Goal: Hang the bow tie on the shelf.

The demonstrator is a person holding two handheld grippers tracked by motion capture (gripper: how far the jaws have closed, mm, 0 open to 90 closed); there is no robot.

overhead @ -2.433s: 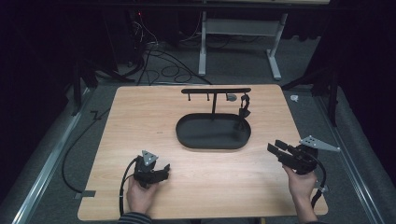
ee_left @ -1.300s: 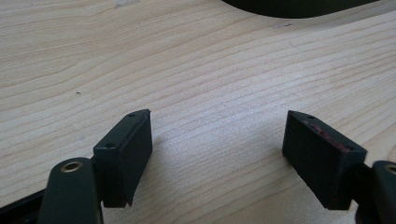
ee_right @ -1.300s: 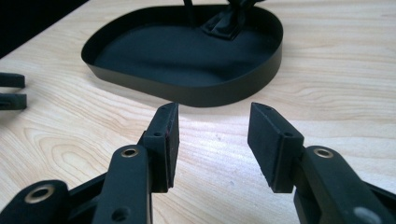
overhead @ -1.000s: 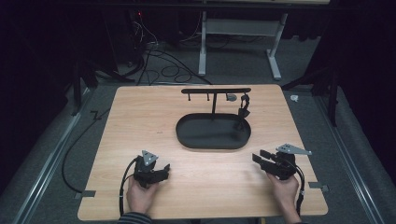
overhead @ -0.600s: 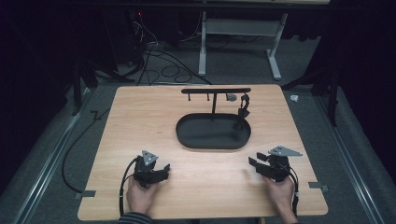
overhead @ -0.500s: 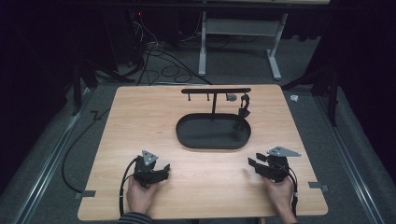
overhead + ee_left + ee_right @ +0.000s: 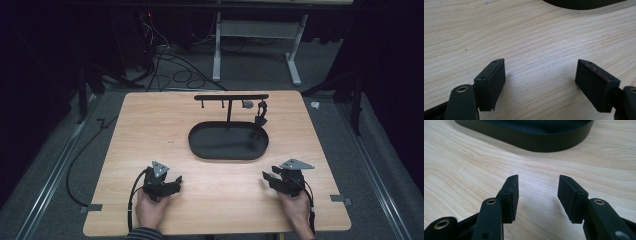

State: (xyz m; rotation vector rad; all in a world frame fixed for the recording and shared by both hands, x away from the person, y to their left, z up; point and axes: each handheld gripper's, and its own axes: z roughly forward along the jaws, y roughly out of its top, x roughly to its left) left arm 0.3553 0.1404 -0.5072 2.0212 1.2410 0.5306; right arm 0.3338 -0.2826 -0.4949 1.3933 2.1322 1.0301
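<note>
On the wooden table (image 7: 215, 187), the left gripper (image 7: 540, 76) gapes wide, the right gripper (image 7: 537, 188) narrower, both empty.

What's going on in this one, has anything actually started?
Not really. A person holds a pair of tongs in each hand, the left tongs and right tongs both resting open and empty near the front of the wooden table. Farther back stands a black oval tray with a hanger rack rising from it; a small dark item hangs from its right end. Nothing is being gripped.
</note>
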